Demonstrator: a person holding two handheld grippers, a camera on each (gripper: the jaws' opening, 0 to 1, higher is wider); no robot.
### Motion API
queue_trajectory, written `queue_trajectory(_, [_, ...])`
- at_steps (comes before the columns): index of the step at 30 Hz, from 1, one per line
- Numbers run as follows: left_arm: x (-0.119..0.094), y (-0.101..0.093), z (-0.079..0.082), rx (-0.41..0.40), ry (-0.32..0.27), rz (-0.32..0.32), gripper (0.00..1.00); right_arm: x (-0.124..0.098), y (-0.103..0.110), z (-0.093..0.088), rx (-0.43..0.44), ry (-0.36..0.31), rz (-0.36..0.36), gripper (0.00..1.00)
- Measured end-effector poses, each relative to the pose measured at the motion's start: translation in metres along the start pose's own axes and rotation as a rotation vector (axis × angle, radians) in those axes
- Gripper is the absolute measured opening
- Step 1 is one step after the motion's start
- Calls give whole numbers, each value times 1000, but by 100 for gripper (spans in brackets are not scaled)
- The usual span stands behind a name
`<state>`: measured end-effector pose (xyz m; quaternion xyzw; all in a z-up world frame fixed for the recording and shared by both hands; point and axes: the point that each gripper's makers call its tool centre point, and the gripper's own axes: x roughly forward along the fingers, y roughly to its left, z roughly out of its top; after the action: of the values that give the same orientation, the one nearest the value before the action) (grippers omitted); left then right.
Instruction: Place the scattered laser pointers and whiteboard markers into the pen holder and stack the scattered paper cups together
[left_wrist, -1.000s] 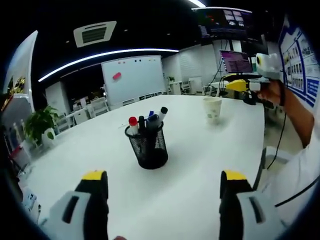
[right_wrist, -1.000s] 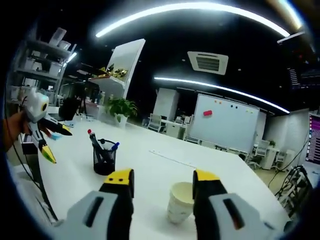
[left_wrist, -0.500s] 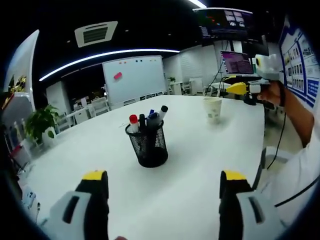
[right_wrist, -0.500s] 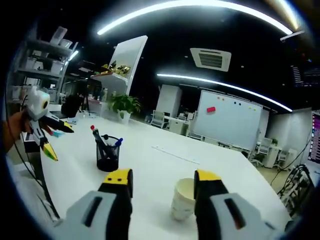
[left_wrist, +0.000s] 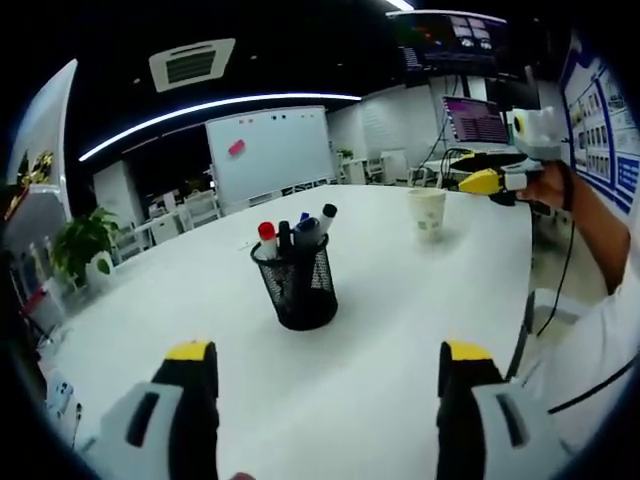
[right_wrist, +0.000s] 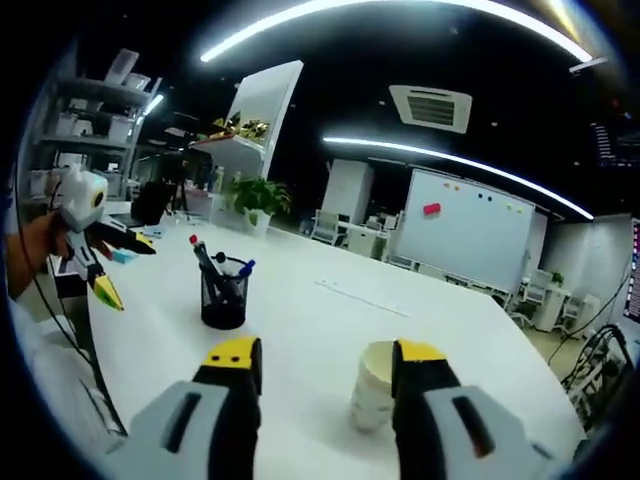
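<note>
While both hand-held grippers, left (left_wrist: 325, 368) and right (right_wrist: 322, 362), stayed spread, the pen holder (left_wrist: 294, 284) held markers (left_wrist: 267, 236) near stacked cups (right_wrist: 374, 388).

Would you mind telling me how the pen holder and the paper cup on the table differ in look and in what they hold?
The pen holder is black wire mesh you can see through; the paper cup is pale and solid-walled. The pen holder has markers standing in it, their caps sticking above the rim; nothing sticks out of the paper cup. The pen holder stands near the table's middle, the paper cup closer to its far edge, by the right gripper. Both stand upright, open end up.
</note>
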<state>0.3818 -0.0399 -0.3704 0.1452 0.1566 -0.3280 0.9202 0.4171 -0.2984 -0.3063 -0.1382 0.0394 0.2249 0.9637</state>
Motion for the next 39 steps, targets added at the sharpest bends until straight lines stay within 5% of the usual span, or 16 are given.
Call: queue_trajectory(39, [2, 15, -6, -18, 8, 24, 90, 7, 2, 12, 2, -40, 29, 63])
